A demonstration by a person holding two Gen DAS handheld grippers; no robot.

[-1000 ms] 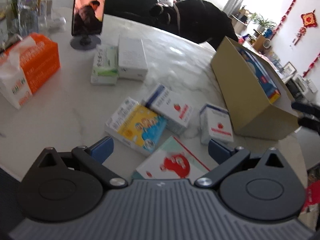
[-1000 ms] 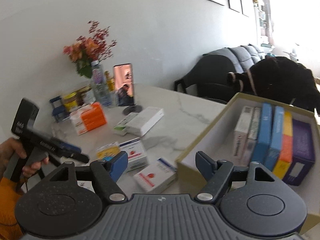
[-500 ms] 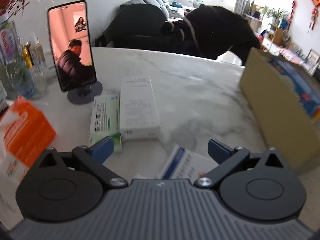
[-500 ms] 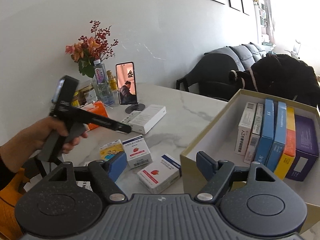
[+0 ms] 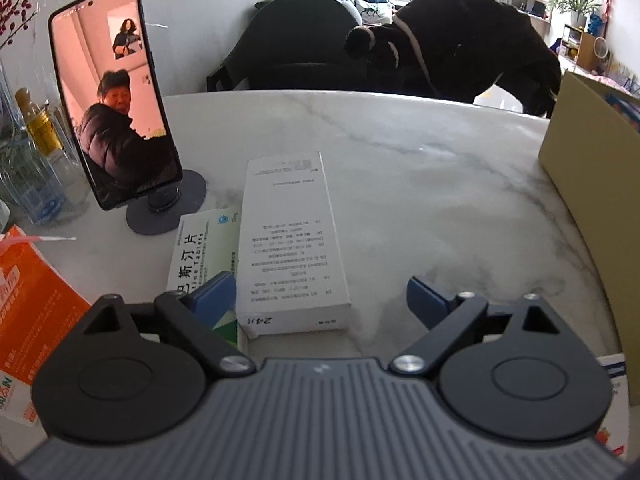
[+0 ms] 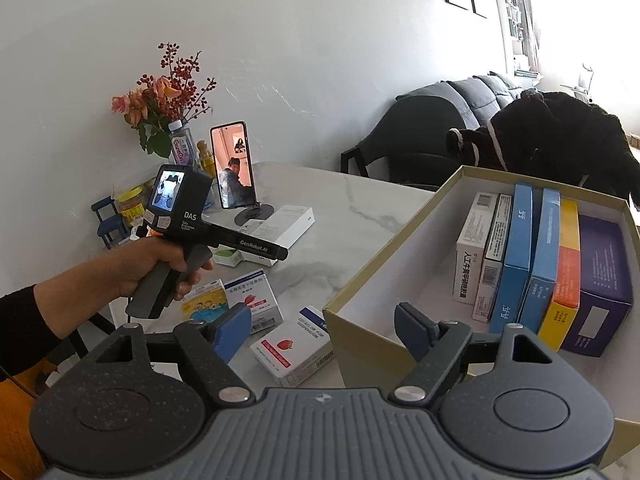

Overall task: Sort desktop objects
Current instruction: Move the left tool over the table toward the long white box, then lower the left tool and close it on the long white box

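A round surface (image 5: 420, 168) of white marble with grey veins is seen from two handheld tools. The left tongs (image 5: 320, 300), with blue pads on black linkages, are held open and have just been closing; the near end of a long, flat white box (image 5: 290, 240) printed with fine text lies between the pads, and the left pad (image 5: 214, 296) sits just beside its edge, though contact cannot be told. A thinner green-and-white box (image 5: 202, 248) lies flat against the white box on its left. Behind them a glossy phone (image 5: 114, 96) is propped upright on a round dark stand, and the corner of an orange tissue pack (image 5: 36, 312) is seen at the left edge.

The right tongs (image 6: 322, 332) are held open with nothing between the pads, above the near corner of a tan cardboard box (image 6: 384, 272). Inside that box, several cartons (image 6: 544, 264) in white, blue, orange and purple are stood on edge in a row against its right side. More small boxes, one with a strawberry picture (image 6: 294, 350), lie loose on the marble. The left tool's grey handle is gripped by a hand (image 6: 160, 268) with a dark sleeve.
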